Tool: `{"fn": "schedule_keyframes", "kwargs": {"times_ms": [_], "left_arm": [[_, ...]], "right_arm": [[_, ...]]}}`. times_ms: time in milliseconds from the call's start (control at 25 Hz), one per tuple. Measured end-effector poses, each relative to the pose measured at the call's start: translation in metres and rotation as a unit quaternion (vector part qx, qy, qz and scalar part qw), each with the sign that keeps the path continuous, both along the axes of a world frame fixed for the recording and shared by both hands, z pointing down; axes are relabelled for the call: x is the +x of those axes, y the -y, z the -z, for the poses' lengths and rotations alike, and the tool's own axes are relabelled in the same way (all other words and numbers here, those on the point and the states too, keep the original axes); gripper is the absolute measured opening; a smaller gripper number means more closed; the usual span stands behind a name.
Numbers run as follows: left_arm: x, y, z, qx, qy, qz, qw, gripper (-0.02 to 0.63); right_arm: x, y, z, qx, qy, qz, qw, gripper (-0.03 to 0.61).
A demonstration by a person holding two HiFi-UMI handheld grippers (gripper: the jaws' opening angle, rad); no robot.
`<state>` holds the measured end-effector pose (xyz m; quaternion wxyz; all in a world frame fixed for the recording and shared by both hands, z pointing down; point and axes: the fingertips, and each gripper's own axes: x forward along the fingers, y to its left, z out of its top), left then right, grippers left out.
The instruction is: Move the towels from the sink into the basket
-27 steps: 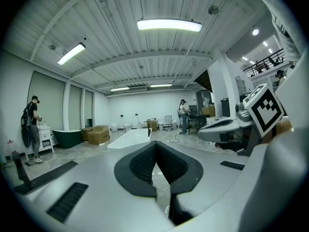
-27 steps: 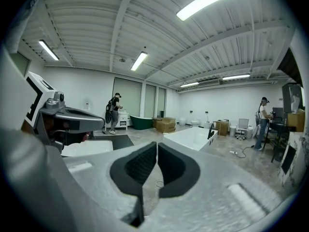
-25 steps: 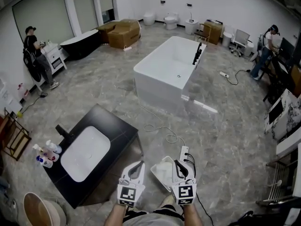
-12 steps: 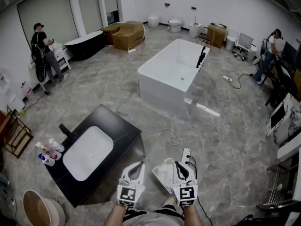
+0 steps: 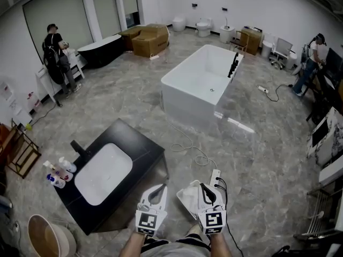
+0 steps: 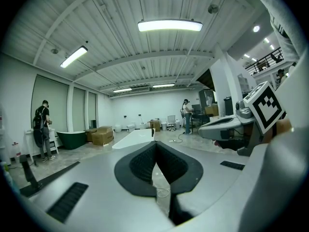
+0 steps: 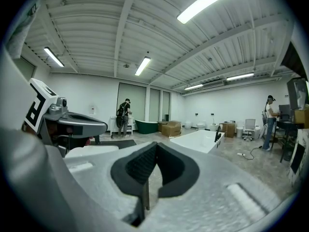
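Note:
A white sink [image 5: 103,173] is set in a black vanity top [image 5: 140,148] at the lower left of the head view. Its basin shows only a bare white surface, with no towel visible in it. A round tan basket [image 5: 44,239] stands on the floor at the bottom left corner, cut off by the frame edge. My left gripper [image 5: 158,189] and right gripper [image 5: 204,188] are held side by side close to my body, right of the vanity and pointing forward over the floor. Both are shut and hold nothing [image 6: 155,146] [image 7: 155,148].
Several bottles [image 5: 58,173] stand on the vanity's left end beside a black tap [image 5: 80,148]. A white object [image 5: 187,195] and a power strip with cables [image 5: 214,178] lie on the floor under my right gripper. A white bathtub [image 5: 201,82] stands ahead. One person [image 5: 57,55] stands far left, another [image 5: 314,55] far right.
The head view has shifted a little, so the vanity and bathtub sit slightly further right. The person at the far left has stepped along the wall. Both grippers have stayed shut in place.

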<state>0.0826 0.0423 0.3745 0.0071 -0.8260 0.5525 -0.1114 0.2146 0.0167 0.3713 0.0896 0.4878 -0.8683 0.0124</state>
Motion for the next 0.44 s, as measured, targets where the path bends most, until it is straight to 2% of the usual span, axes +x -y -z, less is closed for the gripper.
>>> {"fn": "schedule_keyframes", "kwargs": {"times_ms": [160,440], "left_arm": [[-0.0002,0.0004,0.0036,-0.004,-0.015,0.009,0.9998,0.009],[-0.0041,0.0001,-0.0034,-0.006,0.004,0.003,1.0,0.009]], "right_arm": [[-0.0022,0.0028,0.0015,0.001,0.001,0.003,1.0,-0.002],[-0.0073,0.0009,-0.0018,-0.003,0.0,0.008,1.0,-0.002]]}}
